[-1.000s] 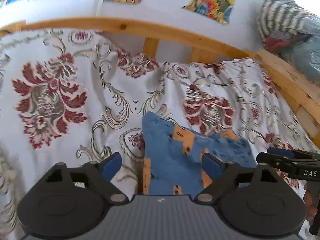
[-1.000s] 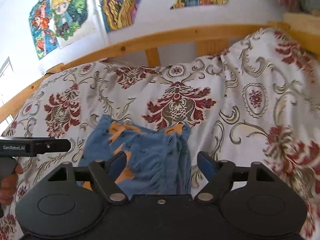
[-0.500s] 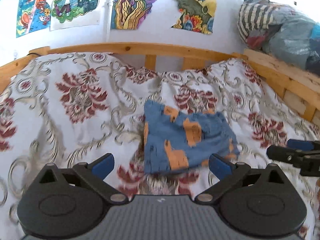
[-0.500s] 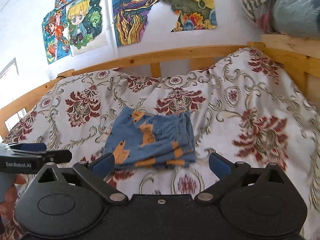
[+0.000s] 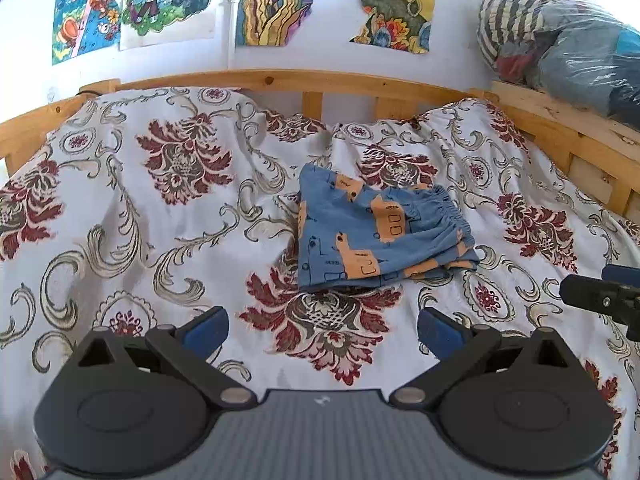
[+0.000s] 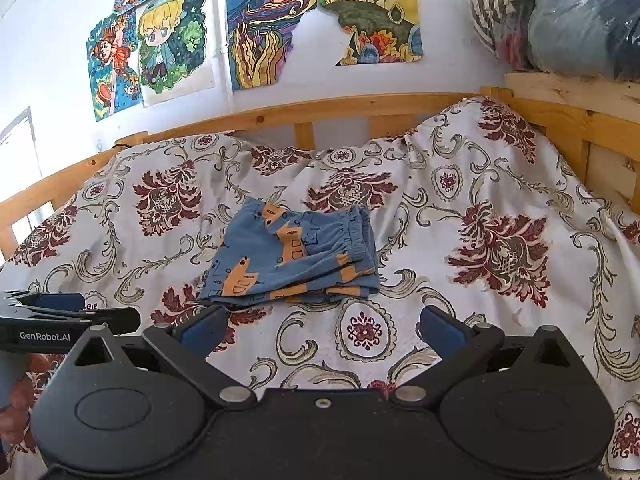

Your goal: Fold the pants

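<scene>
The blue pants with orange patches (image 5: 372,228) lie folded into a small flat bundle on the flowered bedspread (image 5: 160,220), elastic waistband at the right edge. They also show in the right wrist view (image 6: 296,256). My left gripper (image 5: 322,330) is open and empty, held above the bed and back from the near edge of the pants. My right gripper (image 6: 320,330) is open and empty, likewise back from the pants. The right gripper shows at the right edge of the left wrist view (image 5: 600,296); the left gripper shows at the left of the right wrist view (image 6: 68,316).
A wooden bed rail (image 5: 280,80) runs along the far side and the right side (image 5: 580,140). Bagged bedding and clothes (image 5: 560,36) sit on the right corner ledge. Drawings (image 6: 264,24) hang on the white wall behind.
Both grippers have pulled back and up from the pants, which now lie free and folded on the bed. Both stay open.
</scene>
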A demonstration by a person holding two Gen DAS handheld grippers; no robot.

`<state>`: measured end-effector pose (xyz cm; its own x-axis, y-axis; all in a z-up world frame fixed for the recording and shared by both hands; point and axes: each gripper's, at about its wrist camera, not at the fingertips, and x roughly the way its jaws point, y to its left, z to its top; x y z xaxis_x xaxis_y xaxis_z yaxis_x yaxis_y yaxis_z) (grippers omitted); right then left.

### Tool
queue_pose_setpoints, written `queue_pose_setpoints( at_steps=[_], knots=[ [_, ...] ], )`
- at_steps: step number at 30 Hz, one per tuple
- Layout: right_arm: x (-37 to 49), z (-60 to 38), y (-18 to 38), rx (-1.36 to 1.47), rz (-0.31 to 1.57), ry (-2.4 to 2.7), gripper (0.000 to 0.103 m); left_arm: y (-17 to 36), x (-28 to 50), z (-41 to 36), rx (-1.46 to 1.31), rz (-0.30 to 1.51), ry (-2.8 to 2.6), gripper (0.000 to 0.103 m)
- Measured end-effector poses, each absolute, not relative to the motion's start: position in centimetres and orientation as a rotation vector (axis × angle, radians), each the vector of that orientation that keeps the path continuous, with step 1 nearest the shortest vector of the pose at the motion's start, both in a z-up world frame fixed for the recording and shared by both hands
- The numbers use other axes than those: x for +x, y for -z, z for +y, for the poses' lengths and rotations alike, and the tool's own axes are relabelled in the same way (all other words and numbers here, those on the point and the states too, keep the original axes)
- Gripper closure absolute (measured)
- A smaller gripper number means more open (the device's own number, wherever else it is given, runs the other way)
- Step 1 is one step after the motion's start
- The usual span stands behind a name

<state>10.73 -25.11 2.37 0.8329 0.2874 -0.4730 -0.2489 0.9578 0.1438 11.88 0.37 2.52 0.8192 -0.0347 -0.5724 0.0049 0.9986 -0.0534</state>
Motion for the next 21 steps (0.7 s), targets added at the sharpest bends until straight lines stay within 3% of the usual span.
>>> queue_pose_setpoints(
  at_steps=[21],
  knots=[
    [10.5,-25.7,-1.3,0.114,0.538,-0.287,0.001,-1.6,12.2,1.4,-0.125,0.653,0.034,0.001]
  ],
)
